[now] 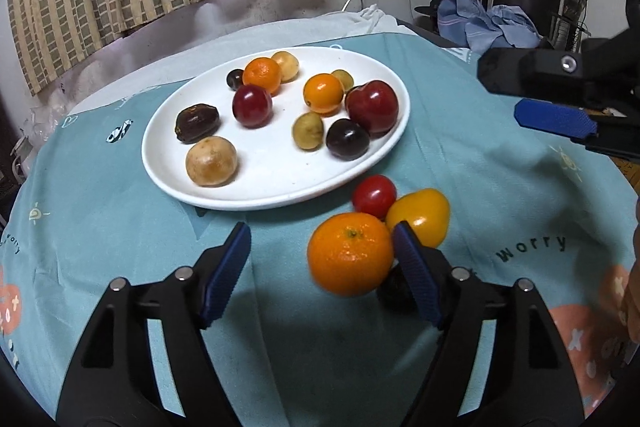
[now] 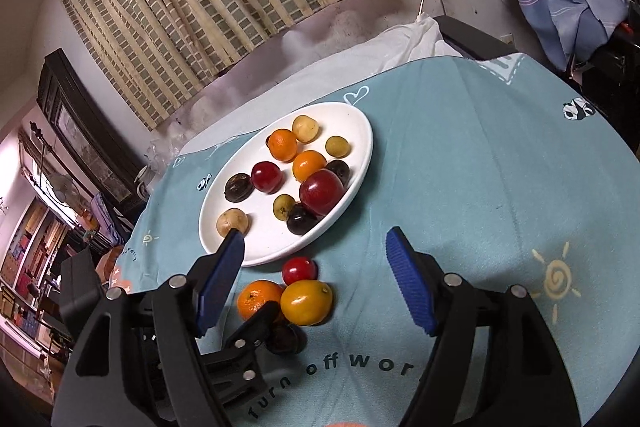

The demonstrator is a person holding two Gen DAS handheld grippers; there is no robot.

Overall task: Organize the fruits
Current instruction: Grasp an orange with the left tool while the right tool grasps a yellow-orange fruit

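Both the left gripper (image 1: 322,269) and right gripper (image 2: 314,281) are black plastic with ribbed blue jaws and silver pivot pins.

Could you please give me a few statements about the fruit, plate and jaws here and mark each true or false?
1. The plate is white. True.
2. A mandarin lies on the cloth between the left gripper's open jaws. True.
3. The yellow tomato sits on the plate. False: it lies on the cloth, beside the red tomato.
4. The right gripper is shut on a fruit. False: its jaws are open, pressing nothing.
5. The plate holds only one fruit. False: it holds many.
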